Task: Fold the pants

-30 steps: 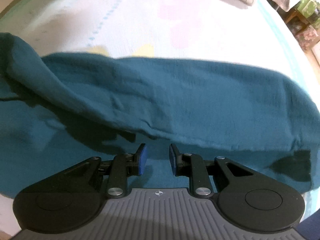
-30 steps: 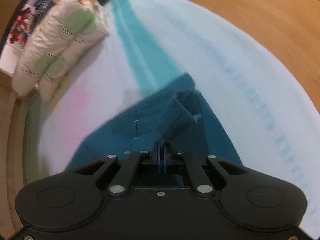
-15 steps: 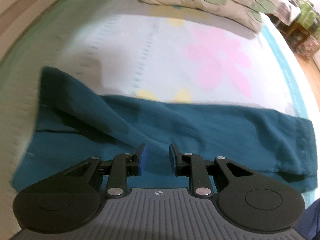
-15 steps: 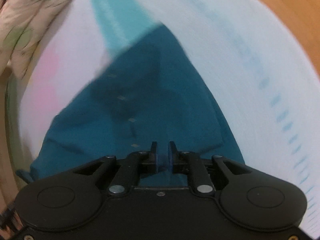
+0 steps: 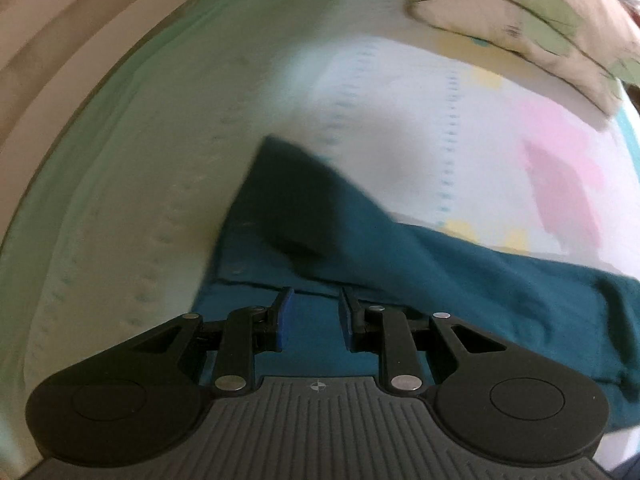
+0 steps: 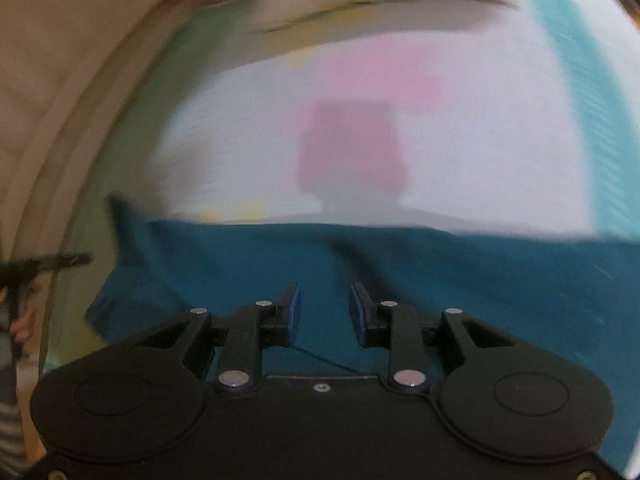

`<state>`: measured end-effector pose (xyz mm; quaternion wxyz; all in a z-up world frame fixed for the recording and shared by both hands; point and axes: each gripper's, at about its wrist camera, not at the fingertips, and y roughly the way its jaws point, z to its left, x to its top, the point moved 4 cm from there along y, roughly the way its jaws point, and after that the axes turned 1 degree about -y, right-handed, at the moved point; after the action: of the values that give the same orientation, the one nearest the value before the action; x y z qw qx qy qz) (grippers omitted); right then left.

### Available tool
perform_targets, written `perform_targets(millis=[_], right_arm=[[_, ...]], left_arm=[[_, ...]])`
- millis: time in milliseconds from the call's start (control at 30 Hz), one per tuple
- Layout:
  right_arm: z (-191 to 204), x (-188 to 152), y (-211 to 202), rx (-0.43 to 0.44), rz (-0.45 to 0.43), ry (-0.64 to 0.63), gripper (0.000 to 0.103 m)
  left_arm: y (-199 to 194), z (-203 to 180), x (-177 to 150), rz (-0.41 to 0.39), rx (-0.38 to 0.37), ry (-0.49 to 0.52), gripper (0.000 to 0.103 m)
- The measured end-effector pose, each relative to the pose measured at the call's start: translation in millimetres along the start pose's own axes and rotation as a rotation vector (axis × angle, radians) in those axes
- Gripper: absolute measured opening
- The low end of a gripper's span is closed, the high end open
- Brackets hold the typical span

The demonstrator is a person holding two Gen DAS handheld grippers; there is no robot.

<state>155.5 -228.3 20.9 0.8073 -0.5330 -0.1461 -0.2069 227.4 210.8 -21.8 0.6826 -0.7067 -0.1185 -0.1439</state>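
Looking down along your left tongs (image 5: 313, 316), you see their blue pads (image 5: 283, 320) standing a little apart with nothing pinched between them, only the teal pants (image 5: 460, 276) lying on the bed beneath. The pants stretch as a long band across the bedsheet (image 5: 132, 184), from a raised, darker fold toward the upper left of the left wrist view out to the right edge, where the cloth bunches and curls under. One layer lies folded over another, and its edge runs just beyond your left fingertips. The bedsheet is pale, with a green border on the left, dotted blue lines, a pink patch (image 5: 560, 176) and small yellow marks. A pillow (image 5: 532, 28) with green shapes sits at the top right, well apart from the pants. Your right tongs (image 6: 323, 312) hang over the same pants (image 6: 480, 280), their jaws opening, the blue pads (image 6: 294, 316) spread with nothing between them; a thin dark thread crosses the cloth just below the gap. That view is heavily blurred, yet the far edge of the pants runs straight across it, with the pink patch (image 6: 352, 156) beyond. At its left edge a blurred part of a person's hand (image 6: 24, 320) shows beside a dark bar.
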Motion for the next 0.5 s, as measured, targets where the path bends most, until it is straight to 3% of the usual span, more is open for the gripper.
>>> perform_targets(millis=[233, 333, 500], right_arm=[[115, 5, 80, 0.119, -0.031, -0.273, 0.04], [149, 5, 110, 0.177, -0.042, -0.331, 0.054], [192, 3, 154, 0.215, -0.054, -0.417, 0.059]], left_arm=[[47, 45, -3, 0.058, -0.005, -0.117, 0.023], [67, 56, -6, 0.081, -0.031, -0.155, 0.023], [97, 68, -15, 0.125, -0.024, -0.199, 0.023]])
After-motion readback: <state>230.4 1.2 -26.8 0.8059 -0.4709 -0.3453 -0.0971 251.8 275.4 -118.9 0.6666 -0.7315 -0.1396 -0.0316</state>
